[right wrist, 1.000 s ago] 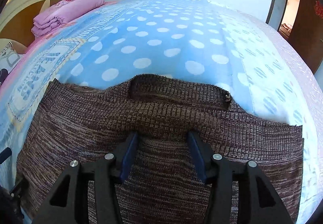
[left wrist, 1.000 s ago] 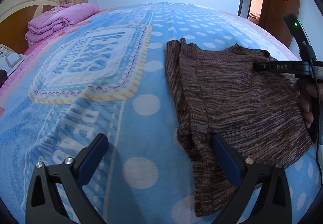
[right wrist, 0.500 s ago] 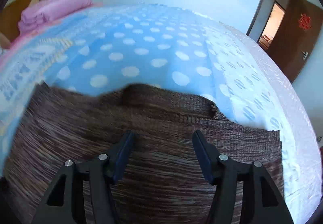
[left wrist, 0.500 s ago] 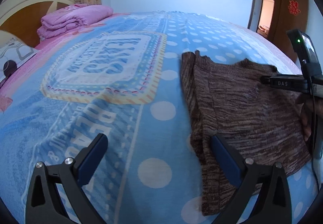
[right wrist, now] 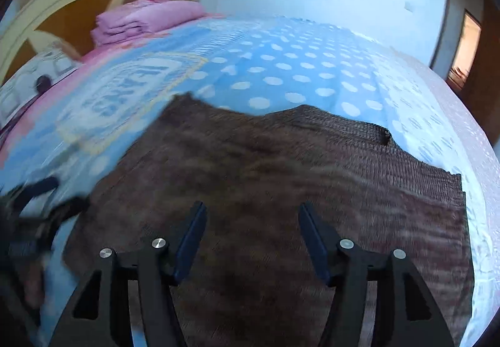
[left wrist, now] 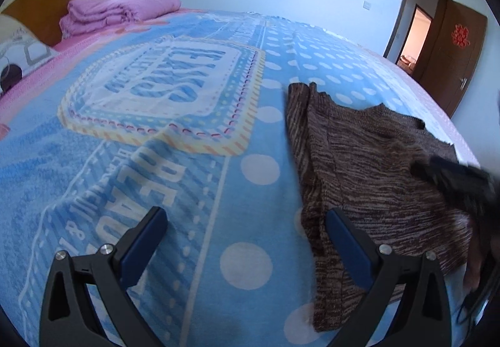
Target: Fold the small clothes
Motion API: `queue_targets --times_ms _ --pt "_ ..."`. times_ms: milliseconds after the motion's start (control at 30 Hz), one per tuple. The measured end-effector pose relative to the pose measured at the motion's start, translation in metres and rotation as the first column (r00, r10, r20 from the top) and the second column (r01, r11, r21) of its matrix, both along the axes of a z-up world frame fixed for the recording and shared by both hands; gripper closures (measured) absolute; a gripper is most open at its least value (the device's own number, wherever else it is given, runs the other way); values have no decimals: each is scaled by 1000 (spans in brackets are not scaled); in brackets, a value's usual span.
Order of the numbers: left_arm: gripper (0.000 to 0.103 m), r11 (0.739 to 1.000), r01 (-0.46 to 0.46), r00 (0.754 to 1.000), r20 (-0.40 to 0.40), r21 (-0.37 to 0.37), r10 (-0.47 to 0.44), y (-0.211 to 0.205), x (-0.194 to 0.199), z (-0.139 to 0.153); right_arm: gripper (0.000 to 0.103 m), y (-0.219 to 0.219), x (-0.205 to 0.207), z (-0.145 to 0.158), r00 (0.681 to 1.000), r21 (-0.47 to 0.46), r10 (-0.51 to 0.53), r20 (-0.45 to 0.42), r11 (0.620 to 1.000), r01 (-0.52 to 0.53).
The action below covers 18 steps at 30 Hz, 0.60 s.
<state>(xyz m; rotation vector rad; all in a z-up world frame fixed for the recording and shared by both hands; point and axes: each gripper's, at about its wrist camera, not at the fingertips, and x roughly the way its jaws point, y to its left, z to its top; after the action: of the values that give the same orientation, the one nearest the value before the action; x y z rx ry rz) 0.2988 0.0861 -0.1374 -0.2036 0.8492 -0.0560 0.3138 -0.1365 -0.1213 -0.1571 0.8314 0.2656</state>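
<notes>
A brown knitted sweater (left wrist: 368, 165) lies flat on the blue polka-dot bedspread (left wrist: 193, 178), neckline toward the far side. My left gripper (left wrist: 245, 215) is open wide above the bedspread by the sweater's left edge, its right finger over that edge, nothing between the pads. My right gripper (right wrist: 252, 208) is open above the middle of the sweater (right wrist: 281, 165) and holds nothing. It shows as a dark blur (left wrist: 456, 178) at the right of the left wrist view. The left gripper appears blurred (right wrist: 40, 190) at the left edge of the right wrist view.
A folded pink quilt (left wrist: 122, 9) lies by the wooden headboard (left wrist: 43, 3) at the far left, with a pillow (left wrist: 25, 53) near it. A brown door (left wrist: 450, 50) stands open at the far right. The bed's right edge runs just past the sweater.
The right gripper's jaws have widened and it has swung sideways over the sweater, dropping lower in the left wrist view. The left gripper shifted a little; the sweater lies as before.
</notes>
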Motion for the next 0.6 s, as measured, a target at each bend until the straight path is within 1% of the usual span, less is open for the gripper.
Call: queue_targets --times_ms 67,167,233,300,333,367,400,467,533,600 --pt "0 999 10 1000 -9 -41 -10 5 -1 2 41 0 -25 5 999 -6 37 30 999 -37" --pt "0 998 19 999 -35 -60 -21 11 -1 5 41 13 -63 2 994 -18 103 46 995 -102" --pt "0 999 30 998 -47 -34 -31 13 2 8 41 26 -82 -3 987 -40 151 55 988 -149" --pt "0 999 37 999 -33 -3 -38 17 8 13 41 48 -99 -10 975 -115 209 76 973 -200" --pt "0 999 40 999 -28 -2 -40 19 11 15 41 56 -106 -11 969 -147 230 88 965 -215" --pt "0 999 45 999 -27 -11 -46 21 15 17 41 65 -110 -14 961 -191 255 106 954 -232" --pt "0 998 55 998 -37 -36 -56 24 23 19 41 75 -115 -17 953 -245 276 127 939 -240" --pt "0 995 62 997 -52 -78 -66 28 33 18 41 87 -115 -21 948 -300 285 144 925 -233" --pt "0 992 73 995 -63 -102 -80 26 45 19 41 93 -113 -22 945 -303 294 142 922 -241" --pt "0 990 97 993 -58 -101 -103 20 54 22 41 97 -103 -23 947 -302 293 134 922 -242"
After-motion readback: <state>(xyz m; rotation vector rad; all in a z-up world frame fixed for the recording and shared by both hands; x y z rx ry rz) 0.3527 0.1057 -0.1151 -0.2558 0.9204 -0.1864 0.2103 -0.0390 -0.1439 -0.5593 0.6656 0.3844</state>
